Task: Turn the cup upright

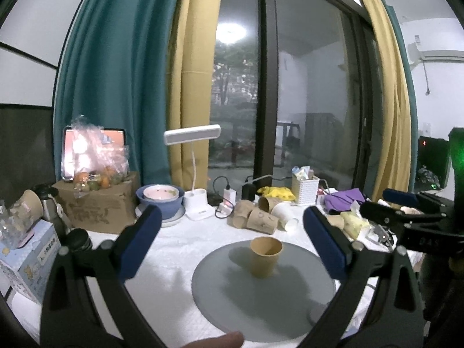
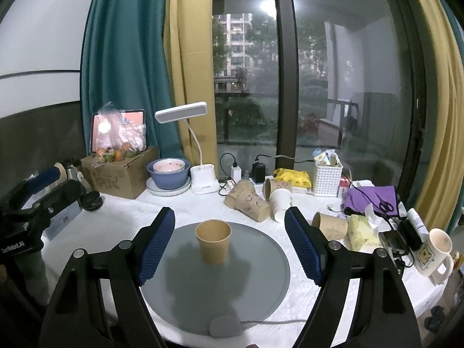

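Brown paper cup (image 2: 213, 242) stands upright, mouth up, on the grey round mat (image 2: 261, 261), ahead of the right gripper (image 2: 230, 243) and between its wide-spread blue pads, touching neither. Left gripper (image 1: 232, 243) is spread wide too, holding nothing; the cup (image 1: 265, 256) sits ahead, nearer its right pad.

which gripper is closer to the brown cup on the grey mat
Right, slightly. The right gripper frames the cup centrally; the left gripper sits off to its left, jaws open.
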Tool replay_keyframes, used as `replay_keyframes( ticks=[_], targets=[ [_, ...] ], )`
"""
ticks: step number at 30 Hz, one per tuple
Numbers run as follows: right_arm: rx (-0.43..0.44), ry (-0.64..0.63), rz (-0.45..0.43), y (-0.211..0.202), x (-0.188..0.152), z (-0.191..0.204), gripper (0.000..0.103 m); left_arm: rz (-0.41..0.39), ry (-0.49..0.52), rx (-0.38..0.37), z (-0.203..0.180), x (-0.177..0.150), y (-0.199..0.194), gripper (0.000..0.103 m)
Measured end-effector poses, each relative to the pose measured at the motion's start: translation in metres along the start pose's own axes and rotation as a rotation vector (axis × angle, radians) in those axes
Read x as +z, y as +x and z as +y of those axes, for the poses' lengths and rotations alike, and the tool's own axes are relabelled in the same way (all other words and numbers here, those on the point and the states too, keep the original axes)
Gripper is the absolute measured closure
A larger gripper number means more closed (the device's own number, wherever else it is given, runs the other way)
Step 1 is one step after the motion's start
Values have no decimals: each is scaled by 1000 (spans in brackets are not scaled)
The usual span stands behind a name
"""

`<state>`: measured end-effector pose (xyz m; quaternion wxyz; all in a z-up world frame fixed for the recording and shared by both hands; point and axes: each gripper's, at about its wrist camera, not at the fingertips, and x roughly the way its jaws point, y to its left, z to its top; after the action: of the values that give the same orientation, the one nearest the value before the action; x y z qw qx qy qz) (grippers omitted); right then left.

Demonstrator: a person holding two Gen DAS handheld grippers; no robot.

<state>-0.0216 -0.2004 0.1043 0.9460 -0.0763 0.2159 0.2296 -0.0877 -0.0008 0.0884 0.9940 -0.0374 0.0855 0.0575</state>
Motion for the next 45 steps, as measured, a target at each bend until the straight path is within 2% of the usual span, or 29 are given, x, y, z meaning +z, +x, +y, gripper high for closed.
replay_keyframes(
  ticks=[45],
  targets=[
    [2,4,5,2,-1,2,22,26,-5,-27,-10,-1,1,4]
  ],
)
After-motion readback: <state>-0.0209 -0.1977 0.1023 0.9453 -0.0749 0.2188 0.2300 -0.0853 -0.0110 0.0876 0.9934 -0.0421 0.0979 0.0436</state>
